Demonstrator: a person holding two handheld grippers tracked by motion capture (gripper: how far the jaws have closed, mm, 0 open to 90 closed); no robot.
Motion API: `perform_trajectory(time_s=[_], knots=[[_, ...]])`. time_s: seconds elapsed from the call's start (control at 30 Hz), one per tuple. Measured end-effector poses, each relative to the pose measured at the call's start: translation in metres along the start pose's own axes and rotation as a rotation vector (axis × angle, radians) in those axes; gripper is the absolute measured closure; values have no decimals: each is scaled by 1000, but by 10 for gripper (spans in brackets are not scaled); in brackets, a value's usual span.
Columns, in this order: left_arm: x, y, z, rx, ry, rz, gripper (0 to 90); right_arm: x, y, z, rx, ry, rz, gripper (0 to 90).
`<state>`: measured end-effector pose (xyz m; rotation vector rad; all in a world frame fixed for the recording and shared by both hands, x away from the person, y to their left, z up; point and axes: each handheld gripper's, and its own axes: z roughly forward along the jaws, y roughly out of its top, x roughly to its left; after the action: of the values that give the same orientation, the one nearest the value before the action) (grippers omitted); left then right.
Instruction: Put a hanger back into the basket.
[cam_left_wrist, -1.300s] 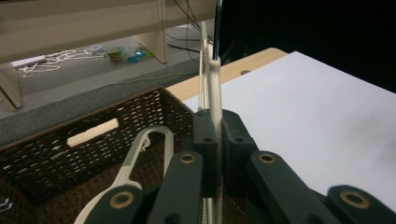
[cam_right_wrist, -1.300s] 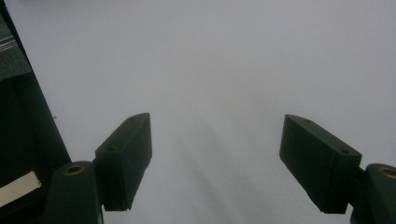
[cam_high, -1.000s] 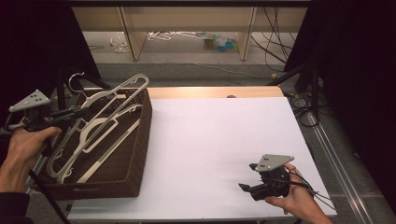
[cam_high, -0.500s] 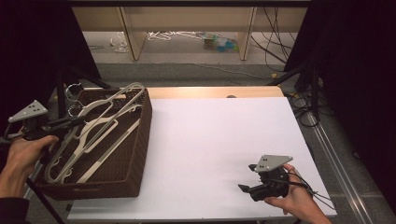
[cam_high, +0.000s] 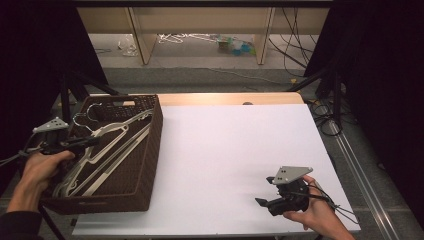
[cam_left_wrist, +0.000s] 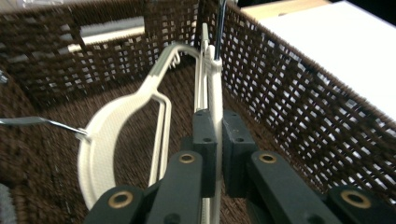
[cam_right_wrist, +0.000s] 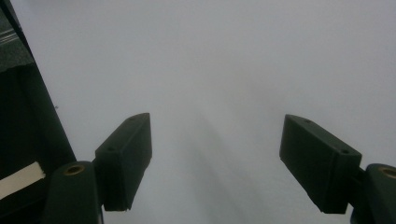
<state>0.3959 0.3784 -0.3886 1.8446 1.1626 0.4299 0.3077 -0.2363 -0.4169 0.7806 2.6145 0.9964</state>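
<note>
Two jaws of the left gripper (cam_left_wrist: 215, 154) pinch a cream hanger (cam_left_wrist: 212, 93) edge-on inside the brown basket (cam_high: 150, 150), its length running toward twelve o'clock from them. Over at four o'clock, the right gripper (cam_right_wrist: 215, 161) gapes wide above the white table (cam_high: 235, 145), much farther away.

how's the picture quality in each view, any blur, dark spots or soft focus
High view: the white table top is evenly lit and fairly sharp, but both sides fall into black. Left gripper view: the left tongs and the cream hanger they clamp are soft, as is the wicker basket. Right gripper view: the open right tongs are in focus over featureless white, with a faint shadow between them.
</note>
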Motion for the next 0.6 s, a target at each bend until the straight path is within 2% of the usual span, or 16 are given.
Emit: perform_trajectory(time_s=[0.1, 0.23, 0.33, 0.43, 0.5, 0.57, 0.6], knots=[[2, -2, 4, 14, 23, -31, 849, 1, -1, 1, -6, -7, 8, 264], [6, -4, 6, 18, 88, -70, 831, 1, -1, 2, -8, -6, -5, 264], [8, -5, 8, 34, 145, -83, 809, 1, -1, 2, -7, -6, -4, 264], [10, -5, 7, 49, 178, -97, 790, 1, -1, 2, -8, -4, -1, 264], [11, -6, 7, 57, 223, -103, 734, 1, -1, 2, -9, -6, -2, 264], [12, -7, 6, 60, 251, -94, 682, 1, -1, 2, -10, -6, 2, 262], [14, -8, 4, 80, 251, -85, 640, 1, -1, 2, -11, -6, 3, 262]])
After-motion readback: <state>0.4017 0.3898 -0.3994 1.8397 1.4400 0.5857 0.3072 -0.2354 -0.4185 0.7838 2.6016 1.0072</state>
